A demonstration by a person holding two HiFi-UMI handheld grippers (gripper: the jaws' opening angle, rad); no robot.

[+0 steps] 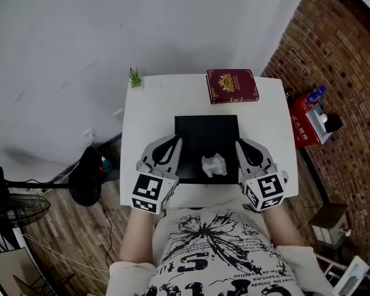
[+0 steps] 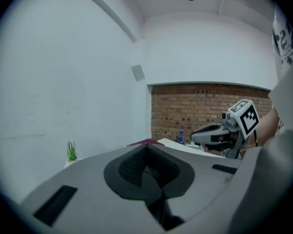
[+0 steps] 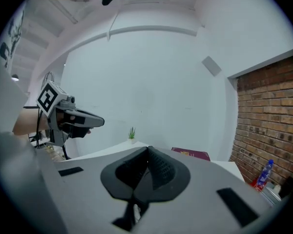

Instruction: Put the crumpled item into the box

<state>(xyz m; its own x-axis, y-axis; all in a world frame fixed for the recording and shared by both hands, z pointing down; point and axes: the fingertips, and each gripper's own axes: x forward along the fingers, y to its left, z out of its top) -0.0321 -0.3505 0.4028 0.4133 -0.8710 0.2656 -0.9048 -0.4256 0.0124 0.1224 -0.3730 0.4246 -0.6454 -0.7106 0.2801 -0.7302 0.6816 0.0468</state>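
The paper [image 1: 214, 164], a white crumpled wad, is seen within the outline of the black box [image 1: 206, 134], close to the box's near edge and a little right of its middle; the box is set at the centre of the white surface [image 1: 148, 122], slightly toward the near edge. Whether the wad is lying down inside the box or resting on a flat black top cannot be told from the head view; if the box is open, the task is judged to be done in substance, with nothing left but drawing the tools away.

The left tool [image 2: 146, 150] is clenched, its jaws met at the tips with nothing caught between them; it is held at the box's left side, near the near edge. The right tool [image 3: 148, 151] is likewise clenched and empty, and is held at the box's right side; neither is touching the paper.

A red book [image 1: 232, 86] is laid at the far edge, toward the far right corner; a small plant [image 1: 135, 78] is stood at the far left corner; both are well apart from the box and are not concerned in the task.
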